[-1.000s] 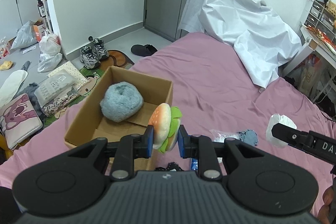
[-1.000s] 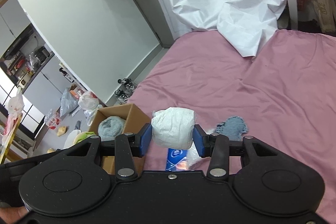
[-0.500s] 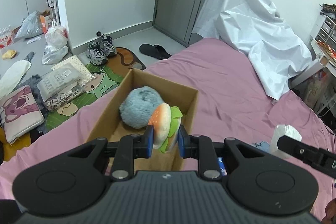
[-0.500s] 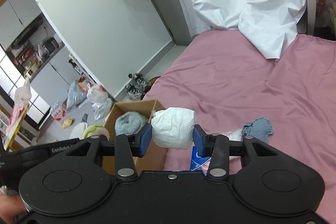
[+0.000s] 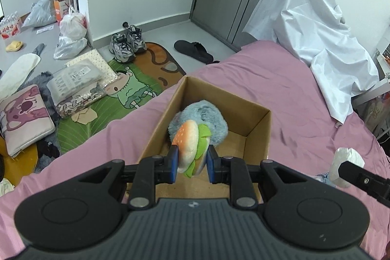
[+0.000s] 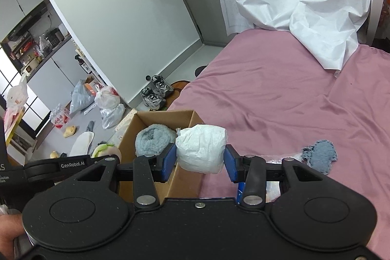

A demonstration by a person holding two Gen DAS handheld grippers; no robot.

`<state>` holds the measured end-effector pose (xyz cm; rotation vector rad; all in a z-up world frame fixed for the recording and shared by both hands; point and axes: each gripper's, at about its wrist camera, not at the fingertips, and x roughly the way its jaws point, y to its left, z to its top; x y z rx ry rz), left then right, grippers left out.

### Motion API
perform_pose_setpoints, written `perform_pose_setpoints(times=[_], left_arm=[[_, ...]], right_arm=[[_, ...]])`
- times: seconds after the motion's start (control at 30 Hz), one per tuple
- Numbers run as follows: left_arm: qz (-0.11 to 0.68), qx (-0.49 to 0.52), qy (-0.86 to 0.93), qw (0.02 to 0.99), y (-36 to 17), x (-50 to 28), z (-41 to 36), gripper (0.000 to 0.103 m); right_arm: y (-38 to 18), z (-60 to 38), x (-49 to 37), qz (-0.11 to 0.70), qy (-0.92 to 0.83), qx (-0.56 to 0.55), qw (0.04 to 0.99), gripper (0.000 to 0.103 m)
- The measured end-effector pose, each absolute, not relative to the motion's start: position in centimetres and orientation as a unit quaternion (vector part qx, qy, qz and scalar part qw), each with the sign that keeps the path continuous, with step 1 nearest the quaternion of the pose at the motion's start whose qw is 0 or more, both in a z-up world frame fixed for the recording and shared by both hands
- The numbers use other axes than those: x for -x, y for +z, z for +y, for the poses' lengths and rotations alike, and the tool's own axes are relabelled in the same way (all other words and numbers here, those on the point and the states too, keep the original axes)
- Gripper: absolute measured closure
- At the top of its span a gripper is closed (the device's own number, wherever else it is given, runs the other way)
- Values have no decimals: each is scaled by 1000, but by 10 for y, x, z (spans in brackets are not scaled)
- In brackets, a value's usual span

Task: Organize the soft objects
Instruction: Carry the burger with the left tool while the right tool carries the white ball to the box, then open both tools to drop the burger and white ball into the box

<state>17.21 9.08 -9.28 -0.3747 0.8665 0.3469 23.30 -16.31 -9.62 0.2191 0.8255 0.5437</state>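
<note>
My left gripper [image 5: 191,162] is shut on a plush hamburger [image 5: 191,148] and holds it over the near end of an open cardboard box [image 5: 258,128] on the pink bed. A fluffy blue-grey ball [image 5: 207,113] lies inside the box. My right gripper [image 6: 199,162] is shut on a white wrapped soft bundle [image 6: 201,148] just right of the box [image 6: 185,116]. The bundle also shows at the right edge of the left wrist view [image 5: 346,162]. The blue-grey ball [image 6: 153,140] and the hamburger [image 6: 106,150] show in the right wrist view.
A blue-grey knitted cloth [image 6: 319,158] lies on the pink bed [image 6: 280,94] to the right, next to a blue packet [image 6: 241,187]. A white sheet [image 5: 312,28] is heaped at the bed's far end. Shoes [image 5: 125,44], bags and cushions litter the floor left of the bed.
Both grippers moved left toward the box. The hamburger went from beside the box's right wall to over its near end. The white bundle came up beside the box.
</note>
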Motion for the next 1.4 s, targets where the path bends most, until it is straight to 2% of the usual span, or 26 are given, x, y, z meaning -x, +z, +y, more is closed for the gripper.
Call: perform_pose_setpoints(times=[0.47,0.63,0.83,1.13,1.17,1.2,1.27,1.3,1.4], left_arm=[[452,192,163,856,-133,-191,111,80],[464,190,160,850,-139,-199,115,76],[470,191,159,847,-133,-202,121,69],[461,180,163,854,-114,-196,128,49],[461,180,163,854,-112,-195,129,48],[461,180,162,854,-111,-193,129,45],[461,180,159,854,-107,-191,130,39],[461,179,159,854,-106,-190,129,33],[458,174,162,857,-100,-187,126,26]], right_arm=[[-111,-129,-246,418,262,-86,866,60],[-116,-118,-251,426,267,-88,860,60],[-123,-105,-255,439,271,-87,852,60],[-127,-93,-256,436,287,-102,847,59],[-127,-93,-256,429,290,-110,848,57],[-127,-94,-257,426,292,-120,848,47],[-129,-96,-259,430,294,-139,842,36],[-129,-98,-259,431,293,-145,841,35],[-126,-103,-258,429,285,-148,844,33]])
